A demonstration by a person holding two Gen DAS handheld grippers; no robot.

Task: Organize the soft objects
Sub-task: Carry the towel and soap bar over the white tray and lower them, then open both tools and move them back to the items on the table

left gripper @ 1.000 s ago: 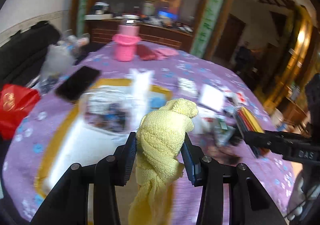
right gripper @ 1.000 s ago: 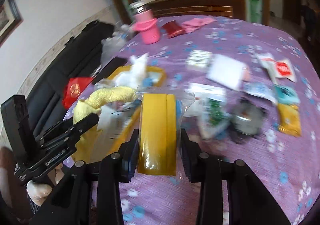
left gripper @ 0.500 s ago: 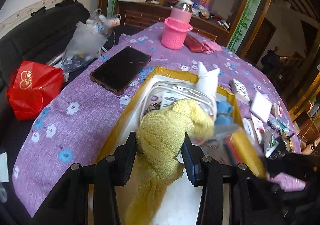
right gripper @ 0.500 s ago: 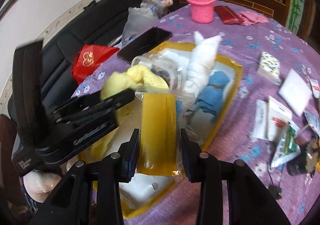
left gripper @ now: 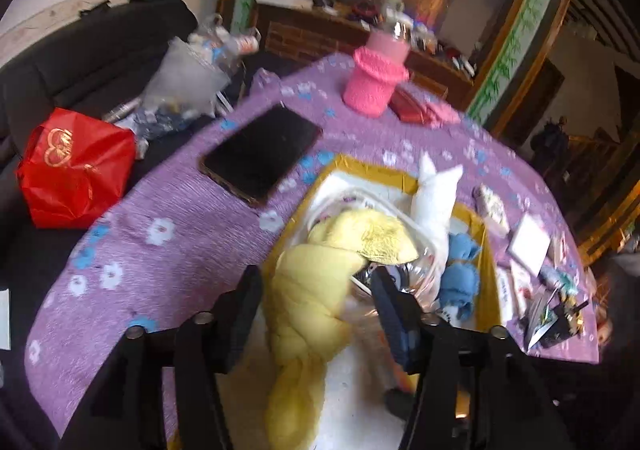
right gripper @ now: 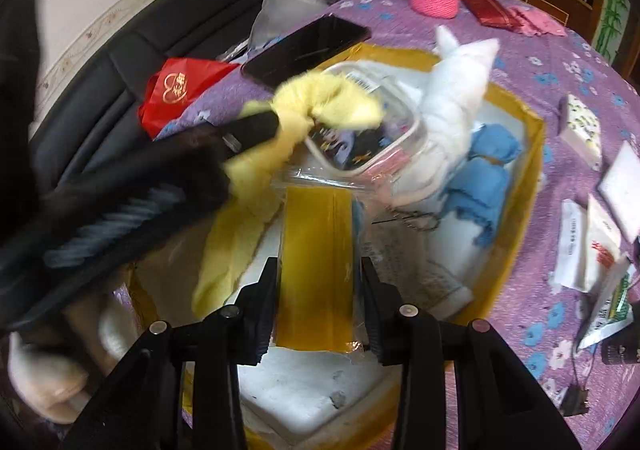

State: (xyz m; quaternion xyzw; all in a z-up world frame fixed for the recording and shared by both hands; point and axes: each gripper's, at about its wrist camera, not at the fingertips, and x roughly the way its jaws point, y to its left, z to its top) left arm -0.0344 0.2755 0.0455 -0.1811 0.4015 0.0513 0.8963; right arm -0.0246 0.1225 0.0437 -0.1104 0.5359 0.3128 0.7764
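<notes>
A yellow towel (left gripper: 316, 290) lies draped over a clear plastic container (right gripper: 360, 122) inside the yellow box (left gripper: 486, 250) with a white liner. My left gripper (left gripper: 316, 278) straddles the towel; its jaws are opening and both pads stand clear of the cloth. In the right wrist view the left gripper's finger (right gripper: 248, 128) rests against the towel (right gripper: 320, 98). My right gripper (right gripper: 319, 266) is shut on a yellow packet in clear wrap (right gripper: 318, 290), held low over the box (right gripper: 532, 170). A white rolled cloth (right gripper: 452, 90) and a blue cloth (right gripper: 492, 154) lie in the box.
A black phone (left gripper: 260, 154) lies on the purple flowered tablecloth left of the box. A pink knitted basket (left gripper: 376, 78) stands at the far side. A red bag (left gripper: 72, 170) sits on the black sofa. Several packets (right gripper: 592, 242) lie right of the box.
Both grippers came in over the box and dropped lower. The left jaws have spread off the yellow towel, which now rests on the clear container. The right still grips its packet.
</notes>
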